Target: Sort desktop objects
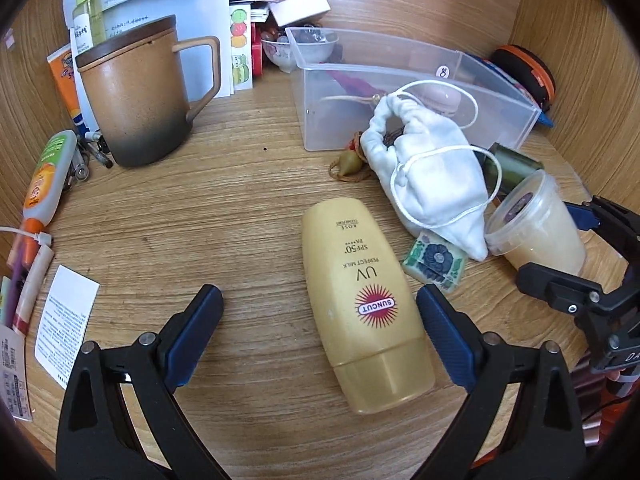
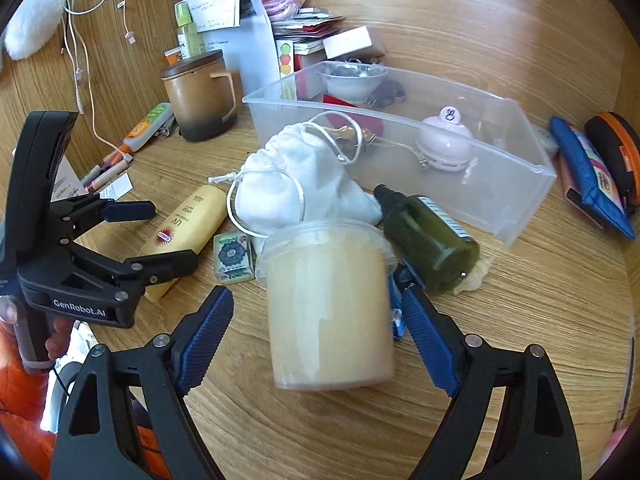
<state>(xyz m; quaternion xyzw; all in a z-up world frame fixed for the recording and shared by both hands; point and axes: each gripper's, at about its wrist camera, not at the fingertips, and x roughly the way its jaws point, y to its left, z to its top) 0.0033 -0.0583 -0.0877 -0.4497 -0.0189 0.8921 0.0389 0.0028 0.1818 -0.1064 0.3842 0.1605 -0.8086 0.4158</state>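
Gaping right tongs (image 2: pixel 316 332) straddle the tub (image 2: pixel 328 304), untouched.

We are holding our left tool (image 1: pixel 320 312) angled downward toward the table, its two blue-padded fingers (image 1: pixel 198 332) standing wide apart and pressing on nothing. We are keeping our right tool (image 2: pixel 316 328) tilted down in the same way, its blue fingers (image 2: pixel 208 332) spread wide with neither pad squeezing anything. In the right wrist view our left tool is showing from the side at the left edge, and our hand (image 2: pixel 48 340) is wrapping its dark handle from below
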